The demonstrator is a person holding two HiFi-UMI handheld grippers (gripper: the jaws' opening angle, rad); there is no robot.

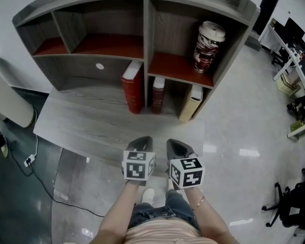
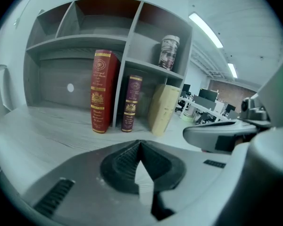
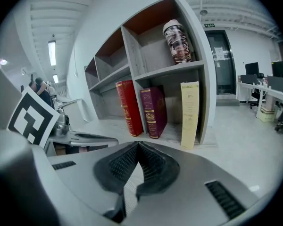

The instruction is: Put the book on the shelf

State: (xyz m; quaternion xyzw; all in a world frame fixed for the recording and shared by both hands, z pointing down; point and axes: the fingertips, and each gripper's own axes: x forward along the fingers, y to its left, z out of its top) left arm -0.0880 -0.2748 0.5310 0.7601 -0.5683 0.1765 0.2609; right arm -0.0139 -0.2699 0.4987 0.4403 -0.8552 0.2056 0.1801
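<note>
Left tongs (image 2: 140, 144) closed and empty, right tongs (image 3: 138, 145) likewise, red book (image 1: 133, 88) upright in shelf (image 1: 107, 46)

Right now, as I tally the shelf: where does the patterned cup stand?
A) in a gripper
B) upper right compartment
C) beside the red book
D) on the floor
B: the patterned cup stands alone in the upper right compartment, above the maroon book and cream book.
</note>
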